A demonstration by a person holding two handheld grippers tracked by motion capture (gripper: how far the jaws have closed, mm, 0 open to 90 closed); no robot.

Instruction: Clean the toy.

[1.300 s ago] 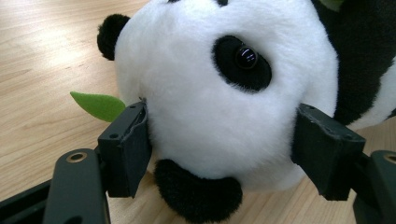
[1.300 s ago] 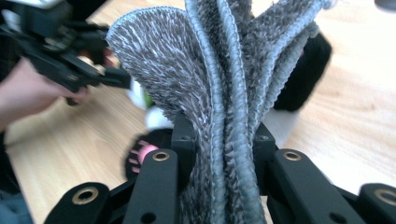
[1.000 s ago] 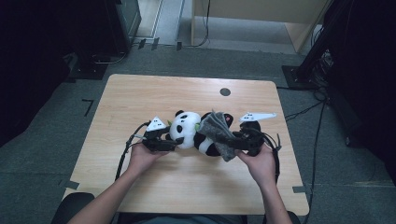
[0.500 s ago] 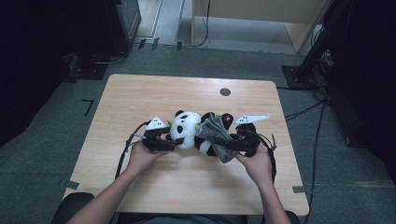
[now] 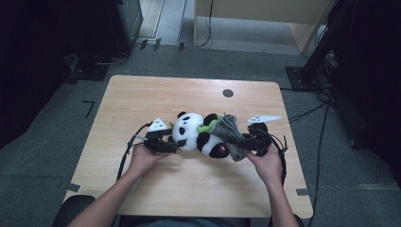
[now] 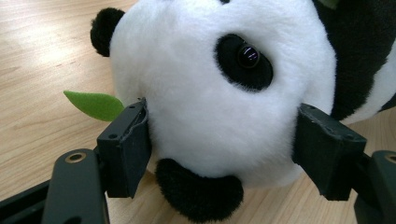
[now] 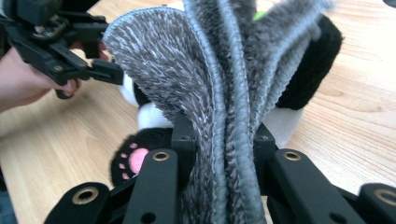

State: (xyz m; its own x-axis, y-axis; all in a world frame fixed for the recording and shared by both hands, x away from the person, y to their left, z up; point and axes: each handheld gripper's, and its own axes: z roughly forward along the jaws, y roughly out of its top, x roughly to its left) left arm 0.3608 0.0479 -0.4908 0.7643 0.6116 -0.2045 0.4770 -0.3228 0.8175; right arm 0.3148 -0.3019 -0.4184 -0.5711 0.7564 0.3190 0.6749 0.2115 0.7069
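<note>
- While the plush panda (image 5: 201, 135) lies on its side near the middle of the wooden table (image 5: 142, 99), its white head points toward the person's left and its black legs toward the right.
- Seen in the left gripper view, the left gripper (image 6: 222, 149) has its two black jaws pressed against either side of the panda's head (image 6: 210, 88), so it grips the toy there; one black ear sits between the jaws near the table.
- Just beside the left jaw, a small green felt leaf (image 6: 93, 105) sticks out above the tabletop.
- Seen in the right gripper view, the right gripper (image 7: 224, 154) is clamped tight on a bunched grey fuzzy cloth (image 7: 219, 84), whose folds fan upward from between the jaws.
- From the high view, the cloth (image 5: 231, 135) lies against the panda's lower body, touching it.
- Behind the cloth, a black paw with a pink pad (image 7: 133, 161) rests on the table.
</note>
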